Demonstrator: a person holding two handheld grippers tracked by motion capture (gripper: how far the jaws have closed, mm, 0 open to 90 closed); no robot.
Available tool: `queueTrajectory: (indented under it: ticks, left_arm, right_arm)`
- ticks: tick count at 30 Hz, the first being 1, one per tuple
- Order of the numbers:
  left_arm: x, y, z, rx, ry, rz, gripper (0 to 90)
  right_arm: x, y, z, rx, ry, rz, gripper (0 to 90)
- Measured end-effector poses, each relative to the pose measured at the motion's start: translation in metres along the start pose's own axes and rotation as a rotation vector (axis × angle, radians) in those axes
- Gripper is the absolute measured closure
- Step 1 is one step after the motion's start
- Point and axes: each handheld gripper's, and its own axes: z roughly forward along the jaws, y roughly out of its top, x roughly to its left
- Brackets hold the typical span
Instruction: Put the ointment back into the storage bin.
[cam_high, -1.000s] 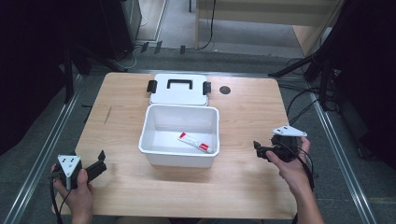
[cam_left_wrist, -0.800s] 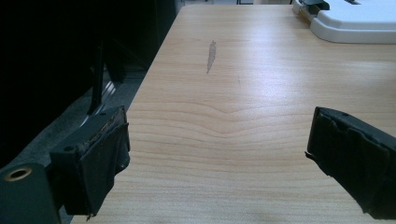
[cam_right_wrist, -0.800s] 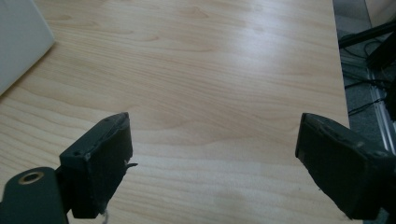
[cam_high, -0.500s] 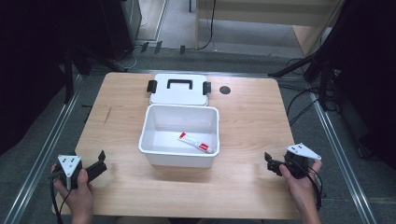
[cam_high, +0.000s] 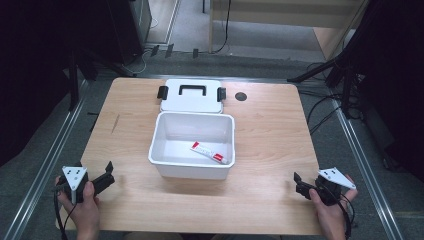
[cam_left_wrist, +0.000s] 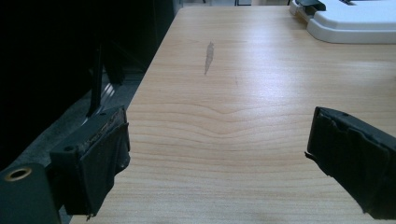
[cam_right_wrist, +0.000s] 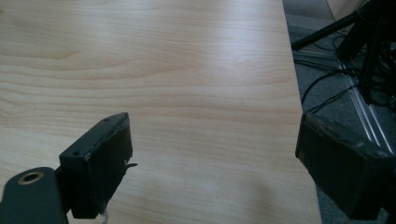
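A white open box (cam_high: 165, 155) stands in the middle of the wooden table (cam_high: 270, 130), with a red-and-white tube (cam_high: 209, 152) lying on its bottom. The box's white lid (cam_high: 190, 96), with a black handle and black clips, lies flat just behind it. My left gripper (cam_high: 107, 171) rests at the near left corner, open and holding nothing; the left gripper view has its jaws wide apart over bare wood (cam_left_wrist: 219, 135). My right gripper (cam_high: 298, 183) sits low at the near right corner, open and empty, its jaws spread over the table's right edge (cam_right_wrist: 299, 116).
A small black round hole (cam_high: 241, 96) lies in the tabletop right of the lid. A dark scuff (cam_left_wrist: 208, 57) marks the wood at the left. Stand legs and cables (cam_high: 345, 90) crowd the floor to the right of the table.
My right gripper has moved down and toward the near right corner of the table. The left gripper, box, tube and lid have stayed where they were.
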Motion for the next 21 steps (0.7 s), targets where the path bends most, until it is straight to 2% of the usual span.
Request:
queueTrajectory:
  ticks: [7, 12, 18, 21]
  left_arm:
    - [0.0, 0.0, -0.001, 0.0, -0.002, 0.004, 6.2]
    - [0.0, 0.0, -0.001, 0.0, -0.004, 0.003, 6.2]
    - [0.001, 0.0, -0.001, 0.0, -0.005, -0.001, 6.3]
    - [0.001, 0.0, -0.001, -0.002, -0.008, -0.005, 6.2]
  right_arm:
    - [-0.007, -0.009, -0.011, -0.015, -0.004, 0.026, 12.1]
    - [-0.008, -0.015, -0.018, -0.01, -0.009, 0.026, 12.3]
    - [-0.012, -0.015, -0.018, -0.001, 0.001, 0.049, 12.6]
    - [-0.011, -0.014, -0.016, 0.011, 0.02, 0.048, 12.8]
